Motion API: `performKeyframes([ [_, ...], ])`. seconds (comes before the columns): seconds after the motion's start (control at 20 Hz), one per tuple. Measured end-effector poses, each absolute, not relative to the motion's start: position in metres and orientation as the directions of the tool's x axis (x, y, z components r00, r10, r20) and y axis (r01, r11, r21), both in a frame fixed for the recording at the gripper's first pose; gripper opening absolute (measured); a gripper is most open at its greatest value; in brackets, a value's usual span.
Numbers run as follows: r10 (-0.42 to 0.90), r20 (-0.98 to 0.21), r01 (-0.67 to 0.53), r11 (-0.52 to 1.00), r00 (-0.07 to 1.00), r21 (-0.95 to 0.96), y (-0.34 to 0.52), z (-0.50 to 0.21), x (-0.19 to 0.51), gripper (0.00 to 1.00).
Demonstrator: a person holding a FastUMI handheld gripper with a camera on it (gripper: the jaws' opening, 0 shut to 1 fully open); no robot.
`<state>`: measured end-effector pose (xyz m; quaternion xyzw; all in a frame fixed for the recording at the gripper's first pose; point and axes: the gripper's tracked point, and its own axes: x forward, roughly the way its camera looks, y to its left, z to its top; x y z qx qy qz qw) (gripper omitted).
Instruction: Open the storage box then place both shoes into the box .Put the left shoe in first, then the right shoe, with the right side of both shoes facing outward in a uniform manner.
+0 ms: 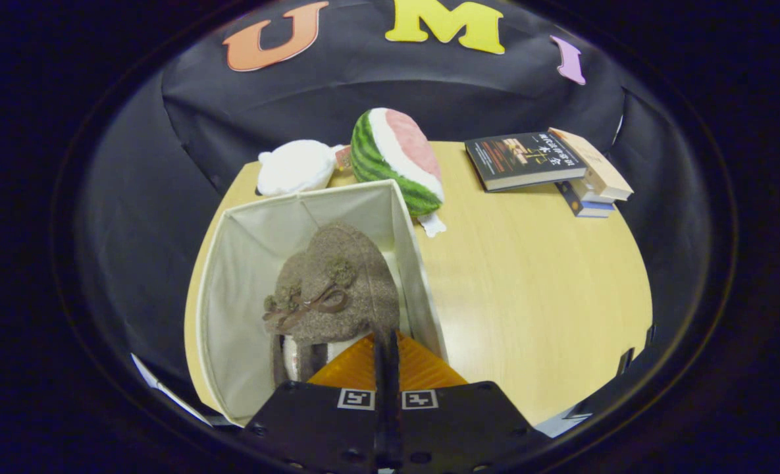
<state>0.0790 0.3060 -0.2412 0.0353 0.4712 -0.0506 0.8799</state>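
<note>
An open white fabric storage box (245, 276) is sitting at the left of a pale wooden surface (534, 289), its far wall just in front of a white plush toy (295, 166). A brown fuzzy shoe (337, 289) with a small ribbon bow is lying inside the box, leaning toward its right wall, just ahead of the tongs (386, 342). The tongs are hovering over the box's near edge with their fingers pressed together, nothing visibly caught between them. A plush watermelon slice (396, 158) is resting just beyond the box's right far corner. Farther right, near the surface's back edge, a small stack of books (547, 168) is lying, well apart from the box.
</note>
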Motion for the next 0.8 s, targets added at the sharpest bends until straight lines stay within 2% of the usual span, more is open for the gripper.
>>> performKeyframes([
  [0.3,-0.095,-0.842,0.111,0.993,0.532,-0.042,0.306,-0.258,0.079,0.01],
  [0.4,-0.088,-0.832,0.110,0.993,0.548,-0.032,0.307,-0.254,0.082,0.08],
  [0.5,-0.077,-0.814,0.094,0.995,0.576,-0.027,0.308,-0.244,0.085,0.08],
  [0.6,-0.033,-0.799,0.071,0.997,0.600,0.011,0.314,-0.232,0.084,0.17],
  [0.65,-0.022,-0.785,0.065,0.998,0.619,0.023,0.312,-0.222,0.083,0.27],
  [0.7,-0.010,-0.768,0.060,0.998,0.640,0.037,0.311,-0.211,0.083,0.32],
  [0.75,-0.004,-0.753,0.063,0.997,0.658,0.051,0.308,-0.200,0.082,0.42],
  [0.8,0.005,-0.735,0.064,0.996,0.678,0.066,0.305,-0.190,0.081,0.42],
])
